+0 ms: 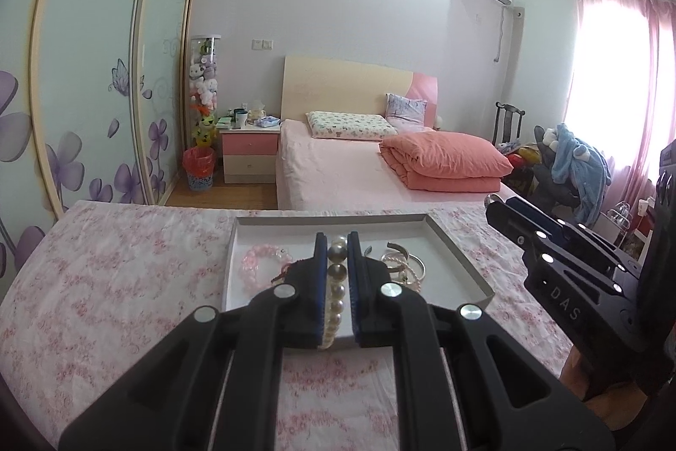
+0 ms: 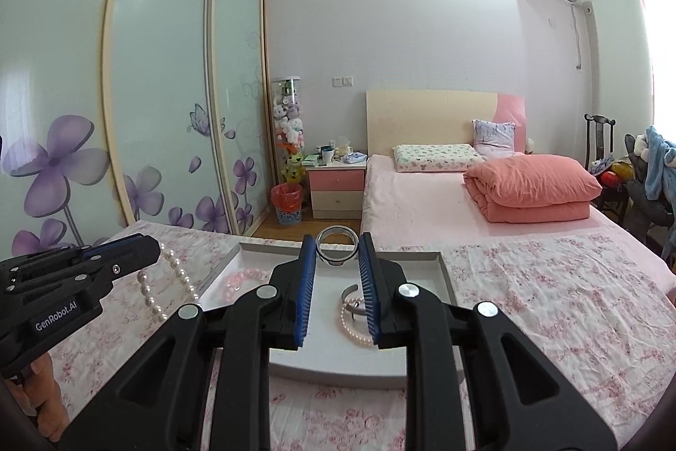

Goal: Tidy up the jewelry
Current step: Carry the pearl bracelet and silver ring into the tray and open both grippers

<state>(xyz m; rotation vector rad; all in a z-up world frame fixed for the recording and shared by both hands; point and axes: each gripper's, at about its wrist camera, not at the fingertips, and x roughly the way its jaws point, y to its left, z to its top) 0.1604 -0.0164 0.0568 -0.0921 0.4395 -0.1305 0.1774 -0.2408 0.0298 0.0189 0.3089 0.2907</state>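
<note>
The left gripper (image 1: 337,239) is clamping a pearl bracelet (image 1: 336,290) while the right gripper (image 2: 337,250) is pinching a metal bangle (image 2: 336,249), both held clear above the white tray (image 2: 445,273), probably for sorting.

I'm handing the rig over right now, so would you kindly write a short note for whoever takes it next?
Left claw: shut on the pearl bracelet, held above the tray.
Right claw: shut on the silver bangle, also above the tray.
In the tray: pink bead bracelet, an open cuff and a thin pearl strand.
Done: both pieces are gripped.
Left: place these two, then sort the rest; where they belong is not visible.
</note>
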